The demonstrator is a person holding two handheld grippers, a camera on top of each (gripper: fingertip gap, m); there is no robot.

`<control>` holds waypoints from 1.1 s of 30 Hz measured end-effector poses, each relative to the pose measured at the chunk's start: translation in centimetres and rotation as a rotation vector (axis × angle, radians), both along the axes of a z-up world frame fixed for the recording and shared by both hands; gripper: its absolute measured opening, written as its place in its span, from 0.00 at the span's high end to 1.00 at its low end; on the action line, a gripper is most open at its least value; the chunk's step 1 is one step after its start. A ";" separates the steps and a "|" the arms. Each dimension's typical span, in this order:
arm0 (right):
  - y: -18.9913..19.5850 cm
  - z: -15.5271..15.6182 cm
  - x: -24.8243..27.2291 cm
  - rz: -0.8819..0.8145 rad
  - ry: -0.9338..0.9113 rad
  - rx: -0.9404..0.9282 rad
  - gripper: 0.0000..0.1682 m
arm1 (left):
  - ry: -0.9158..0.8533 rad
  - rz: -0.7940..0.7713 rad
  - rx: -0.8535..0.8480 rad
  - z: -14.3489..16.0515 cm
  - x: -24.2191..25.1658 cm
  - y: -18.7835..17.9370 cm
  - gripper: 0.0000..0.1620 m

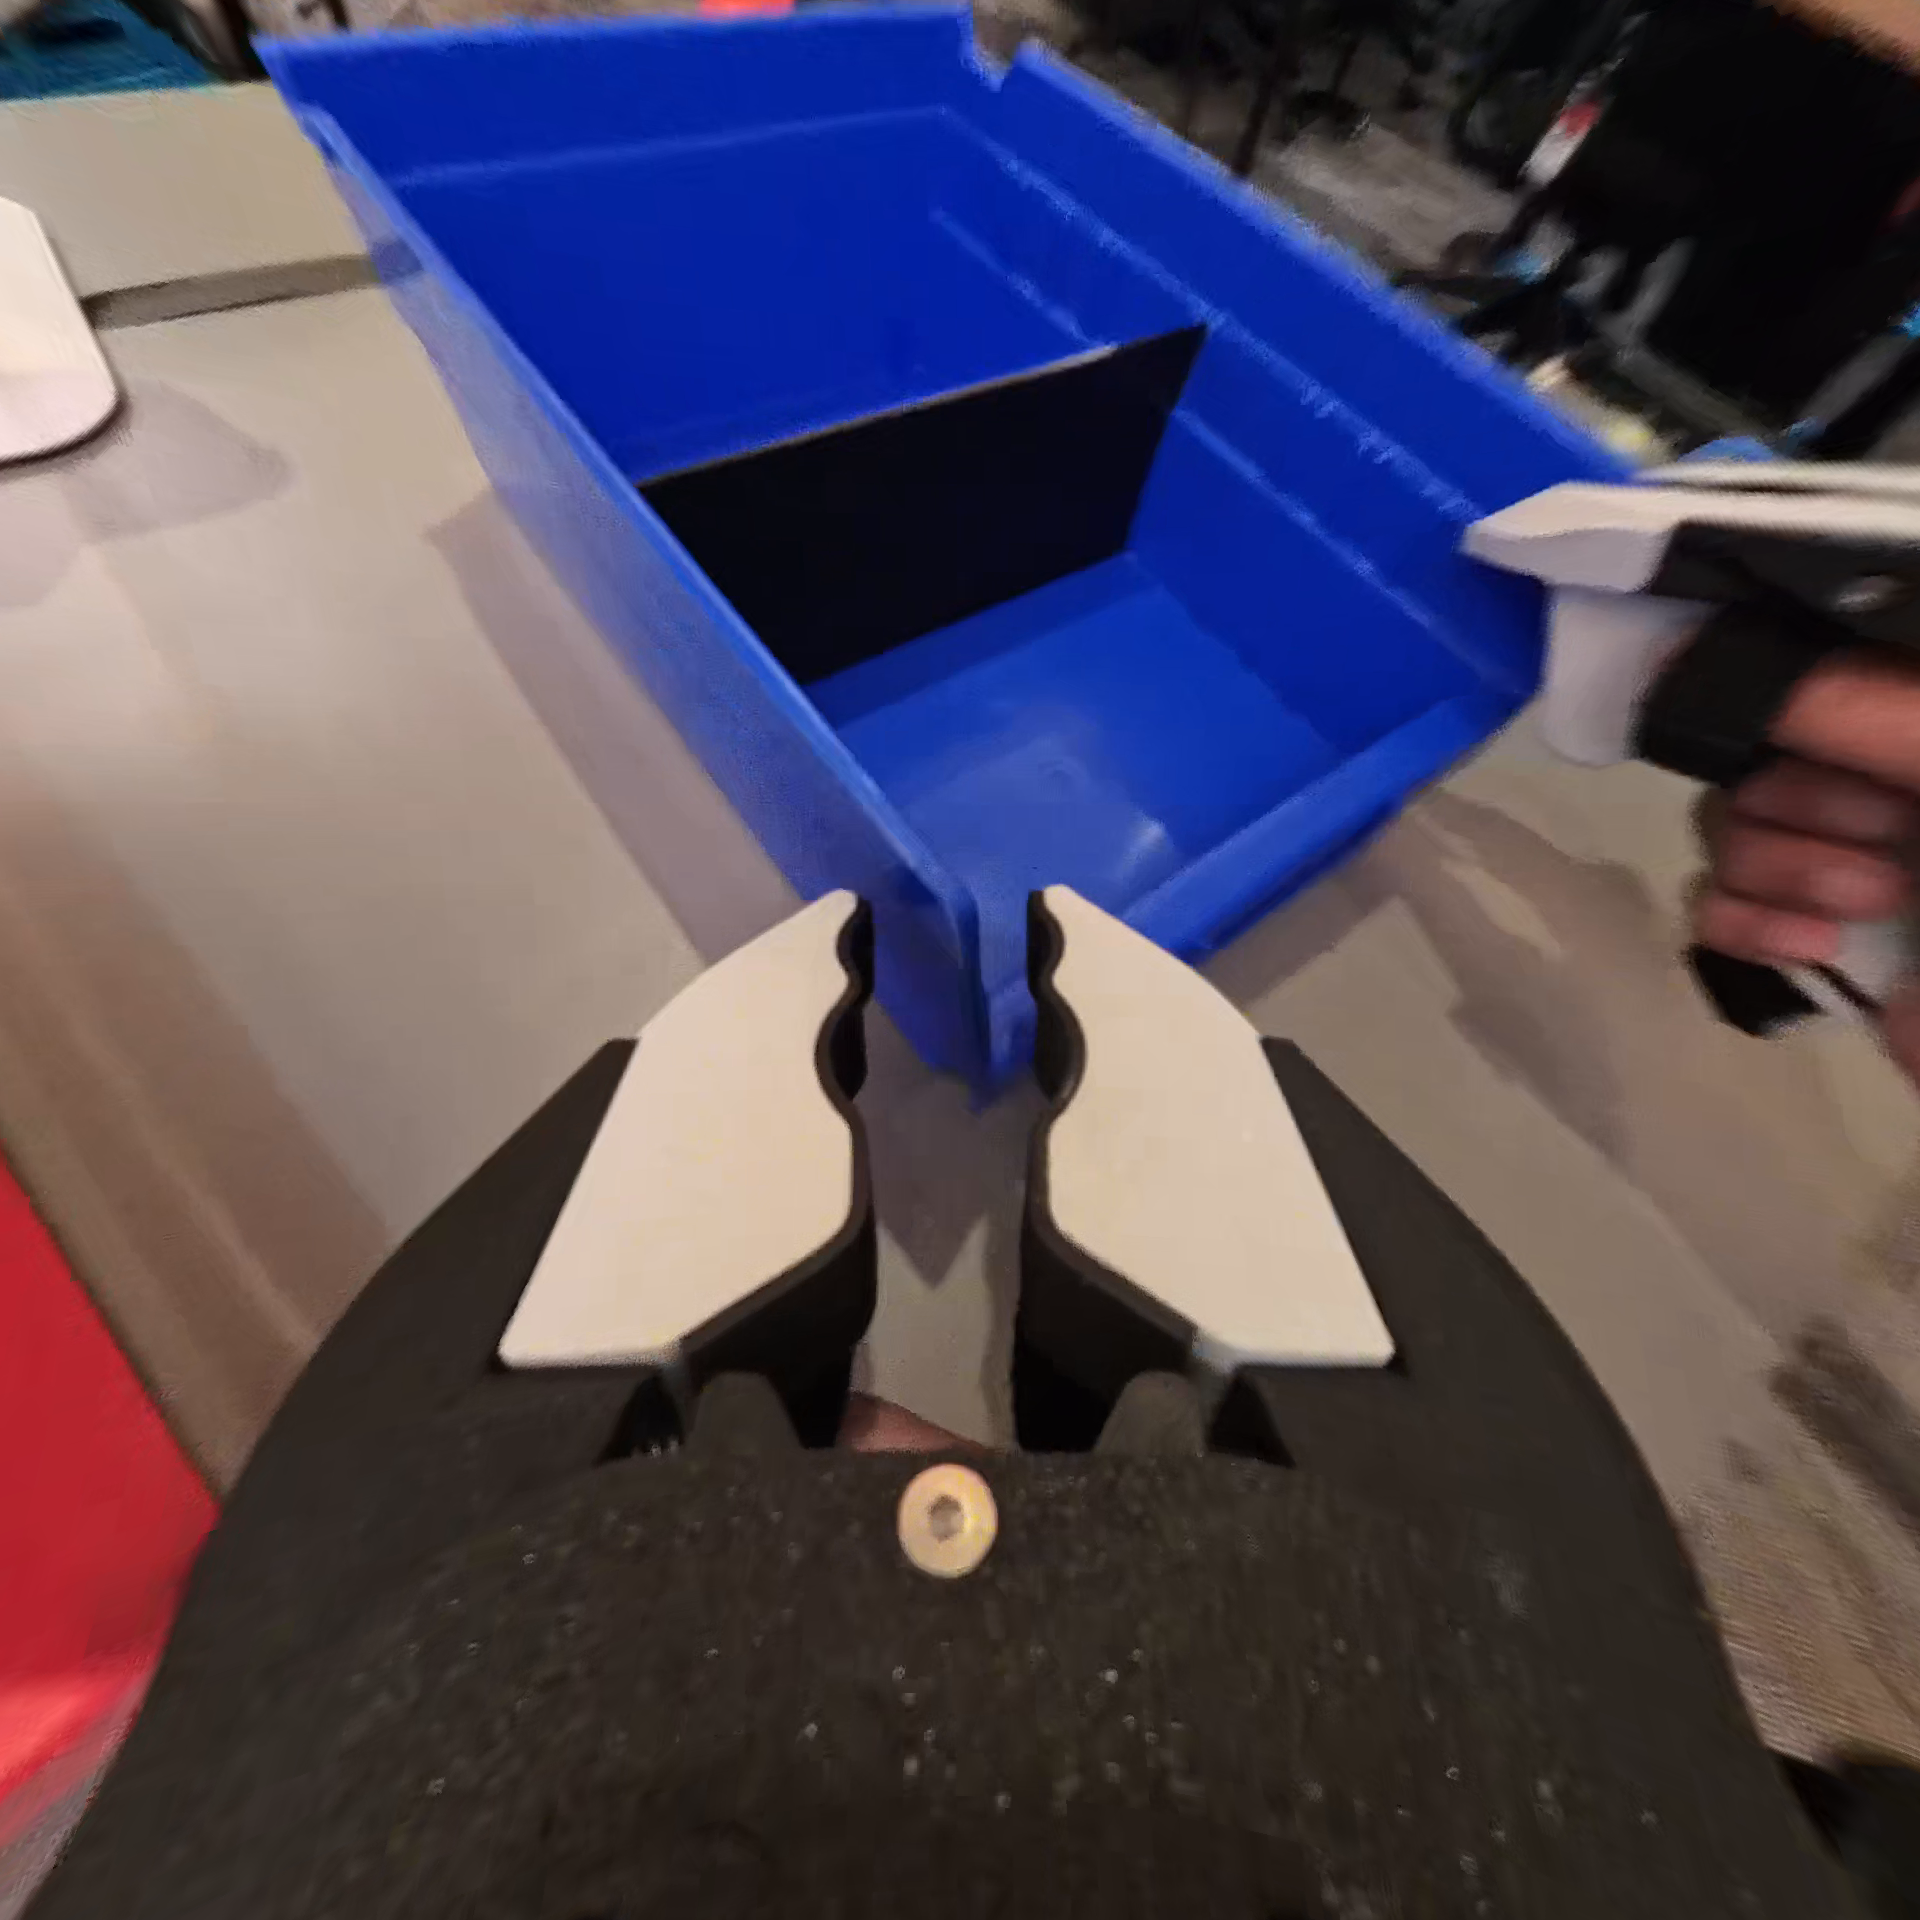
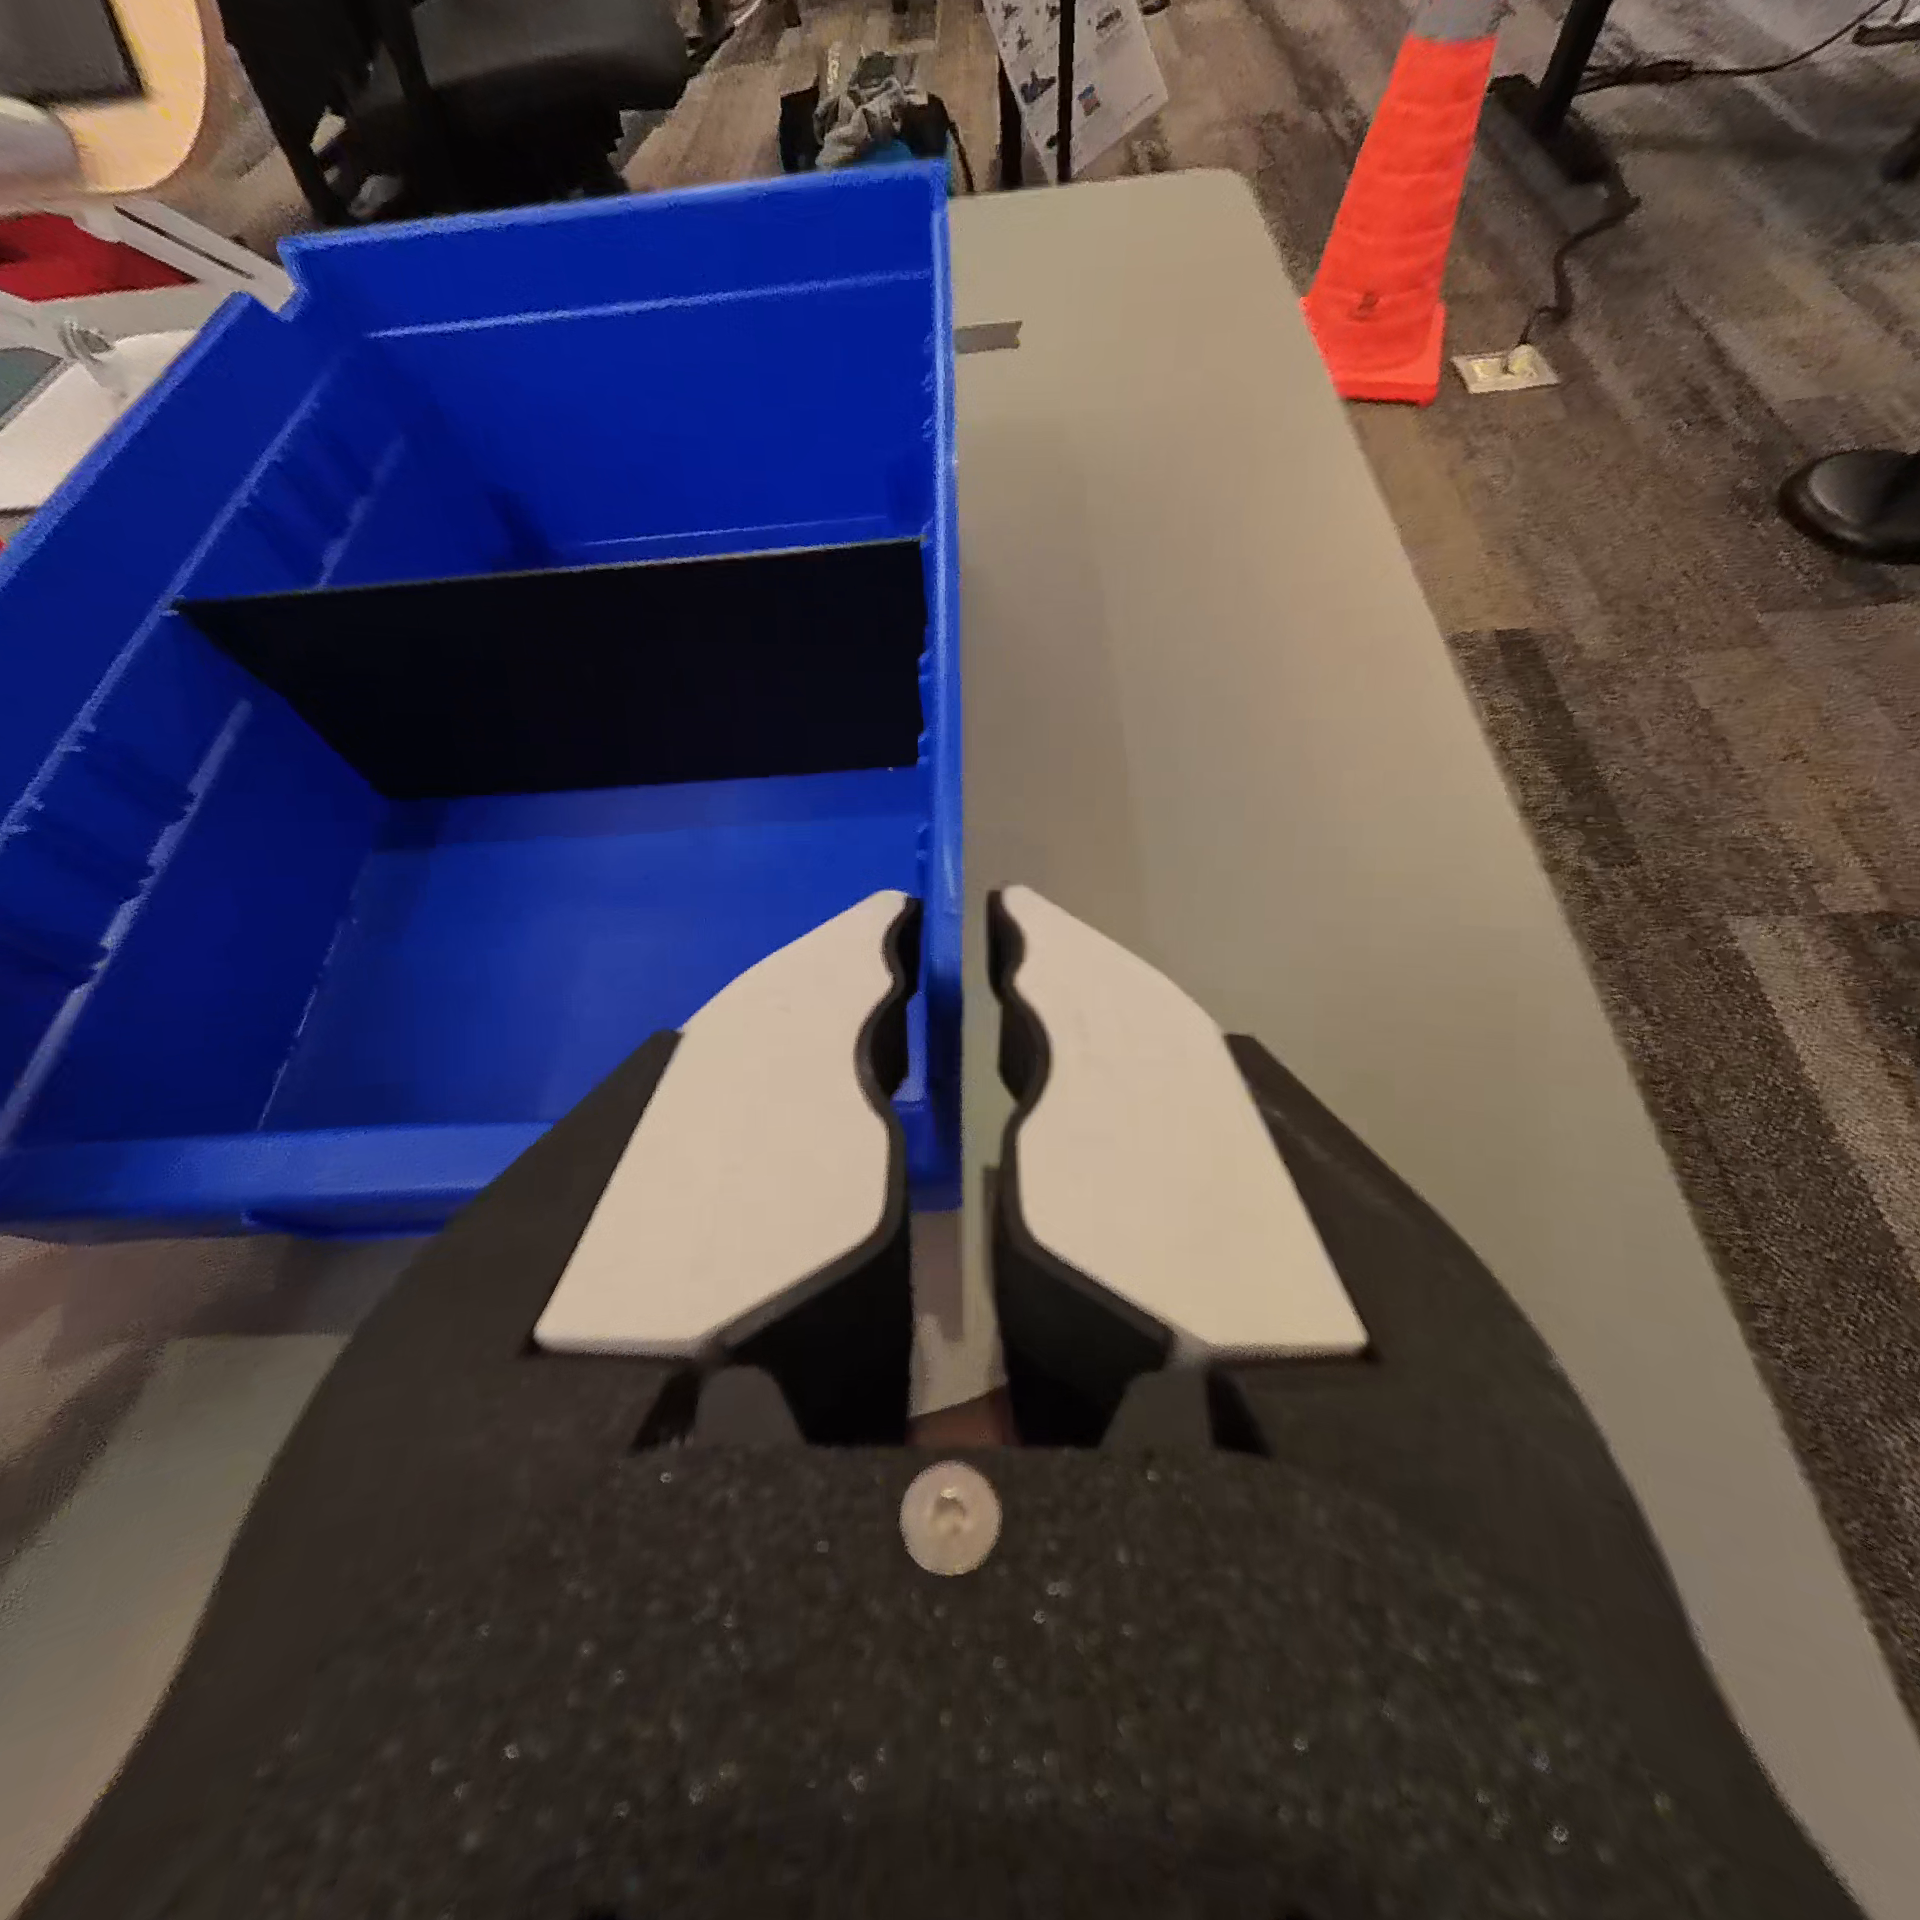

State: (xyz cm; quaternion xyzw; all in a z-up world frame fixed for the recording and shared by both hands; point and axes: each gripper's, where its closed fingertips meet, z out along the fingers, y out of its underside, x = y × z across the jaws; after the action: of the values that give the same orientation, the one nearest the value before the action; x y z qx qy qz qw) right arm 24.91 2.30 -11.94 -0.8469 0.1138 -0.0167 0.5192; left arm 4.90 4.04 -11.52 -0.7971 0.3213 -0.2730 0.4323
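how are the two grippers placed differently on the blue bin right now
The left gripper straddles a near corner of the blue bin, while the right gripper straddles a long side wall. In the left wrist view, the right gripper's white fingers sit on the bin's rim; the left gripper's gap looks wider. Both are black with white fingers, and neither visibly clamps the bin.

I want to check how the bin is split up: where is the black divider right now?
The black divider stands upright across the middle of the blue bin, spanning wall to wall, ahead-left of the right gripper.
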 end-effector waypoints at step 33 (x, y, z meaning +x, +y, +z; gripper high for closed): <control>10.2 2.0 -45.8 0.342 -0.003 0.072 0.96 | 0.155 0.614 0.097 0.9 -44.9 10.0 0.98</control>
State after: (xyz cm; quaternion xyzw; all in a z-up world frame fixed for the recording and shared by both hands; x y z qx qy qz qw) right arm -20.85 12.54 -9.96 -0.8346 -0.0324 0.0748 0.5448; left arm -40.04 14.05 -10.66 -0.8538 0.1104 -0.0528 0.5061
